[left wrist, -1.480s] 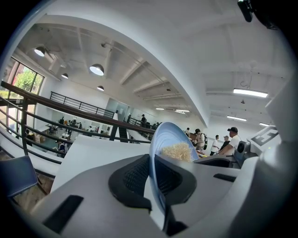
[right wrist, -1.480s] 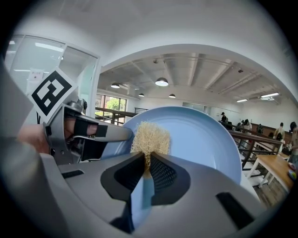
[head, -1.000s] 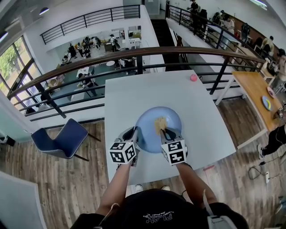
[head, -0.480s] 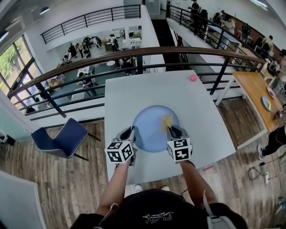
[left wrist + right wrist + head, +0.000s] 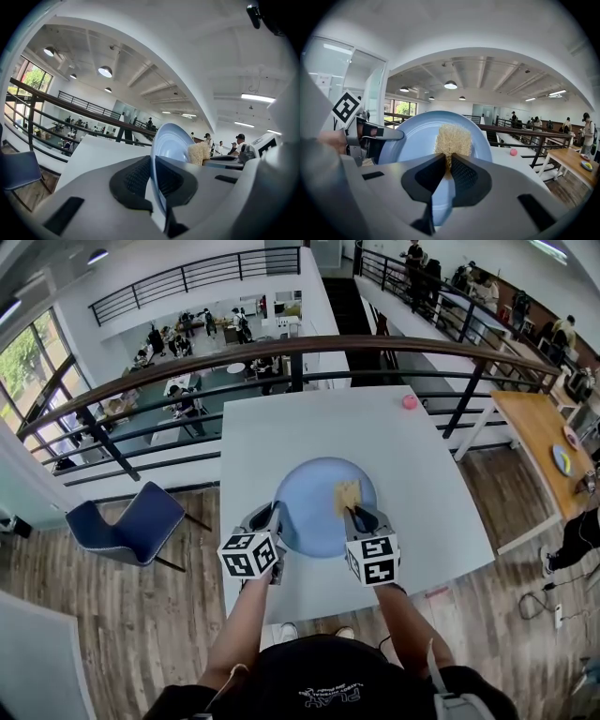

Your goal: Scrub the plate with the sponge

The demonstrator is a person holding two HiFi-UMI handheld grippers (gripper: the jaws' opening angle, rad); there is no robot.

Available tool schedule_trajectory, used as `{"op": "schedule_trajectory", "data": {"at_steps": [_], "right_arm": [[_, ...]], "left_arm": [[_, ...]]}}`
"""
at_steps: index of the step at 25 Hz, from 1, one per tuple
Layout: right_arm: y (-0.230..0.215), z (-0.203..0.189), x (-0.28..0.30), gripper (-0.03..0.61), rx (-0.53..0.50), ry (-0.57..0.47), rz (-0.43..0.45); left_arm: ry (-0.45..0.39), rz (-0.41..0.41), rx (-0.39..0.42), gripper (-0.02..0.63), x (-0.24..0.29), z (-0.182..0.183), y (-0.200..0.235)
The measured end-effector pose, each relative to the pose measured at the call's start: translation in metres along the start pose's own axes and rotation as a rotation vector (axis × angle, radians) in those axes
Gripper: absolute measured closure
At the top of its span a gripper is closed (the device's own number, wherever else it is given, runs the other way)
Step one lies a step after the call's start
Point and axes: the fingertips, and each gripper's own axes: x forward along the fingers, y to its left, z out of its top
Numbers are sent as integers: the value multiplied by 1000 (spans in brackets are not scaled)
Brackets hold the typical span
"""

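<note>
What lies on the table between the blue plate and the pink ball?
Nothing: the head view shows bare white table between the blue plate and the pink ball.

One table, one plate, one sponge, one pink ball, one blue chair — and two grippers: left gripper, right gripper.

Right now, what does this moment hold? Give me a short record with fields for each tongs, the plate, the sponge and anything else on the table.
left tongs: shut on the near left rim of the plate
right tongs: shut on the sponge
plate: light blue, round, over the white table
sponge: yellowish, fibrous, against the plate's inner face, right of centre
other: small pink ball near the table's far right corner
task stage: scrubbing looks under way
</note>
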Motion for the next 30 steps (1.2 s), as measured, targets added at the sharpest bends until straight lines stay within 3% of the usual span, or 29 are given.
{"op": "schedule_trajectory", "data": {"at_steps": [9,15,22,30], "right_arm": [[94,-11,-3,534,-80,28,196],[129,-18,4,534,-123,63,269],[138,-27,6,534,-128,88,272],[108,-35,7,534,-99,97,207]], "left_arm": [[-7,17,-10,588,-3,-1,4],[-21,8,-32,588,-6,0,7],[-32,-5,-39,588,-9,2,4],[-36,-10,-42,588,-9,4,4]]}}
